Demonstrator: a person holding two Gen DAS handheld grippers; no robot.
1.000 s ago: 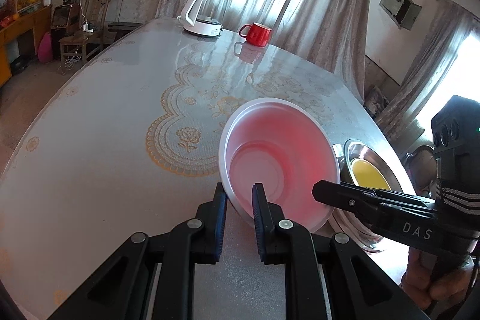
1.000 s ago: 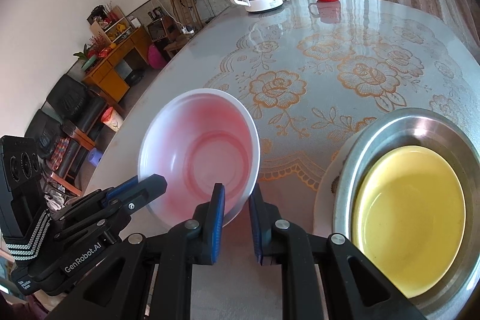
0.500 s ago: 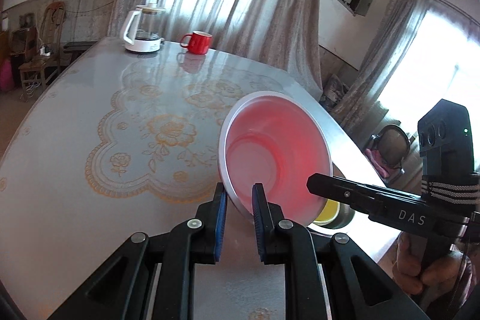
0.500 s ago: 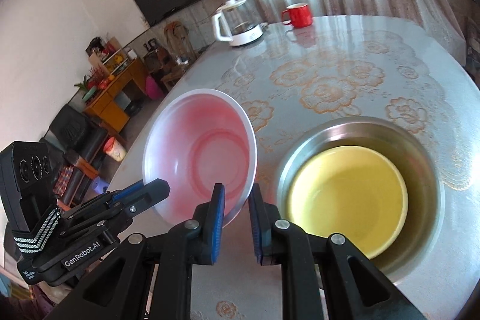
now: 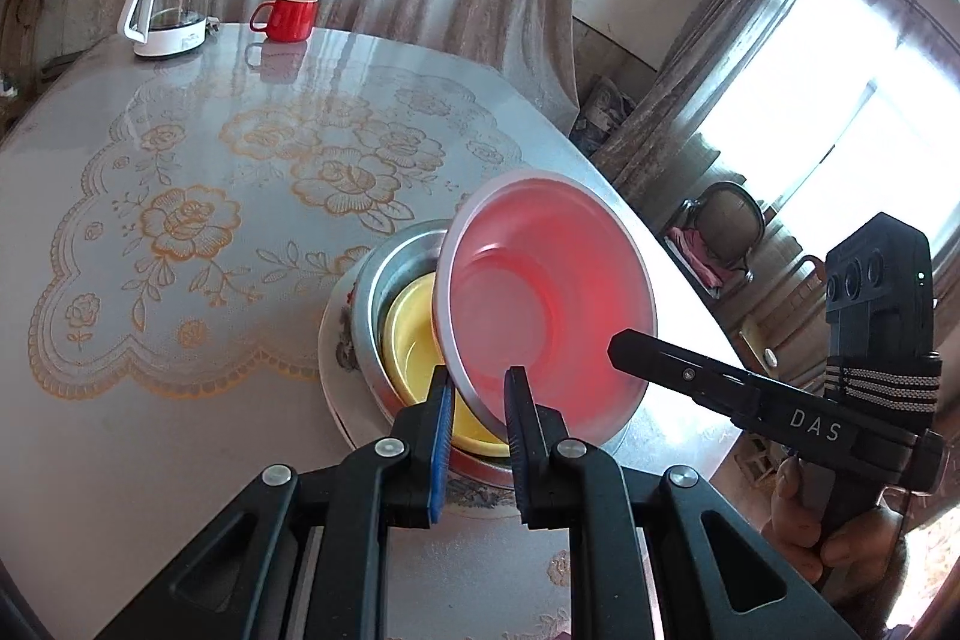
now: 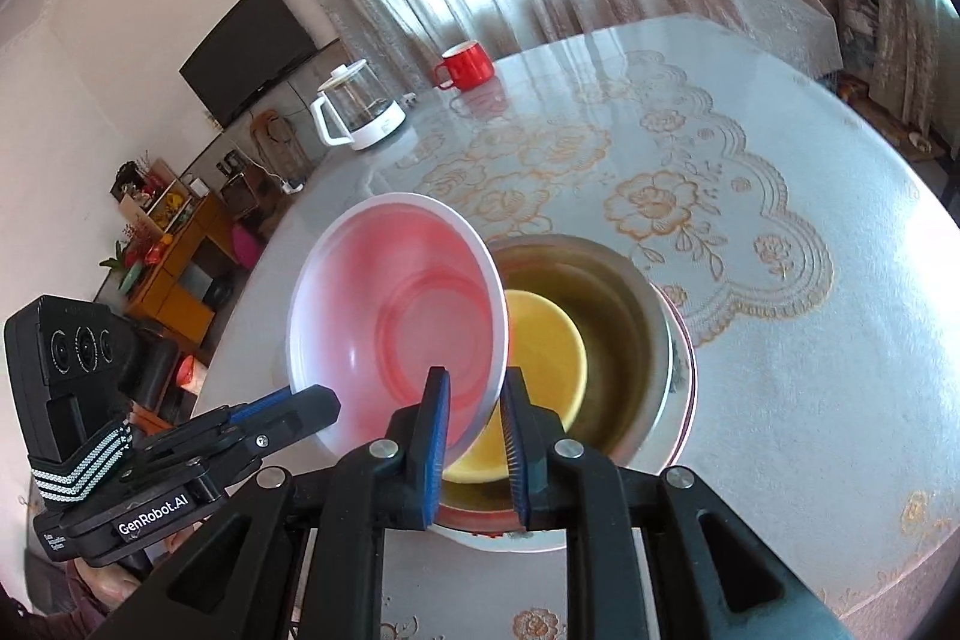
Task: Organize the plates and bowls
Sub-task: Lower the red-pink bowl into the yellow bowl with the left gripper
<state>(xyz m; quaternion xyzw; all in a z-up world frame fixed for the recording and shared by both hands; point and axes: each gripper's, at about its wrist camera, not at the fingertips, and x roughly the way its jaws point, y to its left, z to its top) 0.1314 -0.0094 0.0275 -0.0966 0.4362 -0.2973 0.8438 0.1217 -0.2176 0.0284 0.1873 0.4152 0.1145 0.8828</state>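
A pink plastic bowl (image 5: 546, 304) hangs tilted in the air, held at opposite sides of its rim. My left gripper (image 5: 477, 388) is shut on its near rim. My right gripper (image 6: 474, 394) is shut on the other side of the rim; the bowl shows in the right wrist view (image 6: 396, 316) too. Right under it a yellow bowl (image 6: 546, 352) sits inside a steel bowl (image 6: 624, 304), which rests on a patterned plate (image 6: 687, 370). The pink bowl partly hides the stack in the left wrist view, where the yellow bowl (image 5: 411, 334) and steel bowl (image 5: 384, 280) show.
A glass kettle on a white base (image 5: 165, 4) and a red mug (image 5: 288, 16) stand at the far end of the table (image 5: 180, 160). The table has a lace-pattern cover. The table edge runs just right of the stack; chairs stand beyond it.
Both grippers have carried the pink bowl sideways over the table to above the steel and yellow bowl stack. Their grip on the rim has not changed.
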